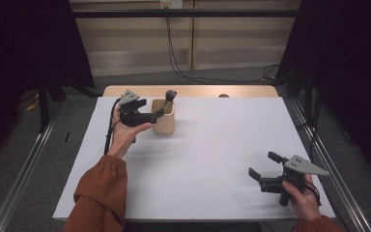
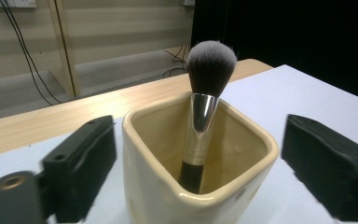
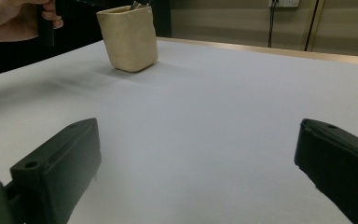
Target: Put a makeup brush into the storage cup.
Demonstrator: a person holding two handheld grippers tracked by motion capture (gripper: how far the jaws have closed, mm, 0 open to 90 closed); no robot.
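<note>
A cream square ceramic cup (image 1: 164,123) stands at the far left of the white table top (image 1: 212,145). A makeup brush (image 1: 170,95) with a dark handle, silver ferrule and grey bristles stands in it, bristles up. In the left gripper view the brush (image 2: 211,65) leans against the far wall of the cup (image 2: 158,196). My left gripper (image 1: 160,113) is open, level with the cup's rim, its jaws wide on either side of the cup (image 2: 200,179) and holding nothing. Near the front right corner my right gripper (image 1: 263,164) is open and empty, low over bare table (image 3: 198,172), facing the distant cup (image 3: 128,39).
A strip of bare wood (image 1: 198,91) runs along the table's far edge, with a small dark object (image 1: 223,95) on it. Cables (image 1: 183,72) trail across the floor behind. Metal rails (image 1: 24,169) flank the table on both sides.
</note>
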